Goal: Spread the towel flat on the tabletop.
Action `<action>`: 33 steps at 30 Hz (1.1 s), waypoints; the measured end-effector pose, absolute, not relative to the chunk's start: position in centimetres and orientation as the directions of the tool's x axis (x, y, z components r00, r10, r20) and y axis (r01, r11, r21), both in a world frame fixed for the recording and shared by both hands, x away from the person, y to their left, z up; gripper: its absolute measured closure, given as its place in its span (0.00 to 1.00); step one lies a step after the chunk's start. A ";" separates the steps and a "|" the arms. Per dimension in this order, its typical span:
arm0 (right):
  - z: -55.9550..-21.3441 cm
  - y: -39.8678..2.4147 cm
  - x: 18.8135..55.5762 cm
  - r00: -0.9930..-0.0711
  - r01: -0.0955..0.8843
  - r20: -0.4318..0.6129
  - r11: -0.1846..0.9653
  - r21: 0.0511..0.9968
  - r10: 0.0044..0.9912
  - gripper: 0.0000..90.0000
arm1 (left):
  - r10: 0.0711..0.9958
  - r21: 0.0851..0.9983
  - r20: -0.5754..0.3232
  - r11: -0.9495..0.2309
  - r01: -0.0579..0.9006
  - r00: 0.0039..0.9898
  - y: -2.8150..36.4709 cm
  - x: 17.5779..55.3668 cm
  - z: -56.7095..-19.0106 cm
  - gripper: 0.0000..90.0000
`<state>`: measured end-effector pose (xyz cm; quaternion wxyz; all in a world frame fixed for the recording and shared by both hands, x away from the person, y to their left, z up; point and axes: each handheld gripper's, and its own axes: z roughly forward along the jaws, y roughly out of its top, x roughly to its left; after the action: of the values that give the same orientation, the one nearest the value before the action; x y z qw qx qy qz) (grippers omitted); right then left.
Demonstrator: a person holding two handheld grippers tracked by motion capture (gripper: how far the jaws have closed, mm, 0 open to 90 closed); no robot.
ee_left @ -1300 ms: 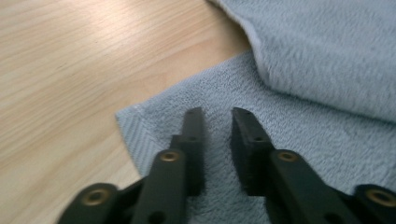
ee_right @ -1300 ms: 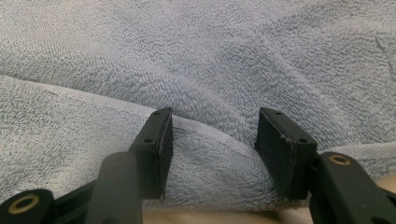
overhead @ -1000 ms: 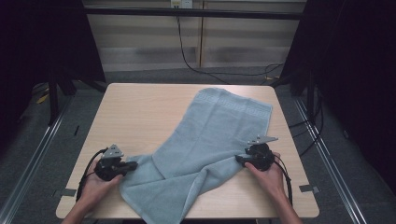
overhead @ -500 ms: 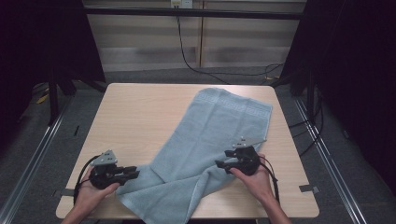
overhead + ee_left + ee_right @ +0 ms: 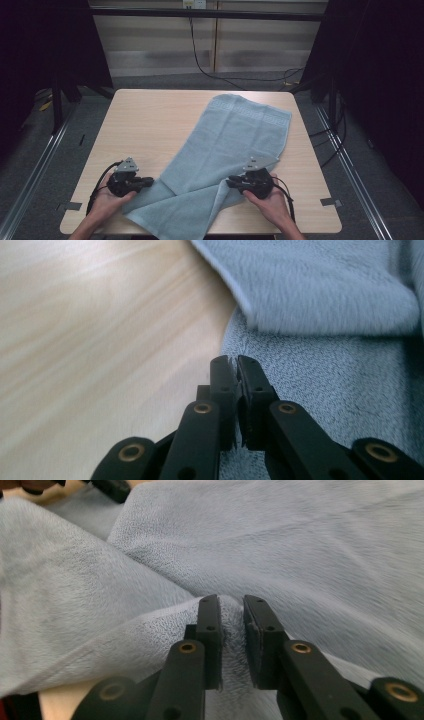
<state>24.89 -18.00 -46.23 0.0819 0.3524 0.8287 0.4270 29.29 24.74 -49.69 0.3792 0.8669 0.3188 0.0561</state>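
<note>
- A pale blue towel [image 5: 230, 150] lies slantwise on the light wooden table [image 5: 145, 120], running from near the far right corner down to the near edge around its middle.
- The towel's far end, with a woven band across it, lies flat near the far edge; its near end is folded and rumpled, with one flap lying over another.
- The left gripper [image 5: 148, 182] is held in the person's left hand [image 5: 107, 200] near the near left corner, its tips at the towel's left border.
- In the left gripper view, the left gripper [image 5: 236, 360] has its jaws pressed almost together, a thin edge of the towel [image 5: 320, 380] pinched between the tips.
- The right gripper [image 5: 231, 182] is held in the right hand [image 5: 270, 200] toward the near right part of the table, pointing left into the cloth.
- In the right gripper view, the right gripper [image 5: 231, 600] has its jaws closed on a raised ridge of the towel [image 5: 300, 545], a narrow gap between them packed with cloth.
- Black cables loop back from both grippers along the person's wrists.
</note>
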 end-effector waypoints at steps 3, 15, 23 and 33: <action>-46.0 -20.6 22.5 -0.712 0.534 0.180 0.357 0.766 0.679 0.88 | 0.602 0.692 -0.174 -0.488 0.532 0.779 26.3 27.1 -49.7 0.97; -45.1 -23.2 17.5 -0.677 0.544 0.184 0.317 0.777 0.712 0.74 | 0.593 0.750 -0.220 -0.405 0.523 0.775 28.0 25.0 -47.7 0.94; -45.5 -20.7 23.1 -0.681 0.546 0.161 0.349 0.761 0.715 0.67 | 0.562 0.799 -0.199 -0.381 0.465 0.803 22.9 29.1 -44.8 0.90; -47.8 -18.0 25.6 -0.719 0.573 0.172 0.434 0.695 0.674 0.64 | 0.489 0.710 -0.237 -0.503 0.494 0.839 14.5 33.8 -48.2 0.80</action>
<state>25.65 -18.02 -47.76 0.0657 0.3692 0.8441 0.3832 33.81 14.47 -48.18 0.4103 0.8668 0.2836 -0.0025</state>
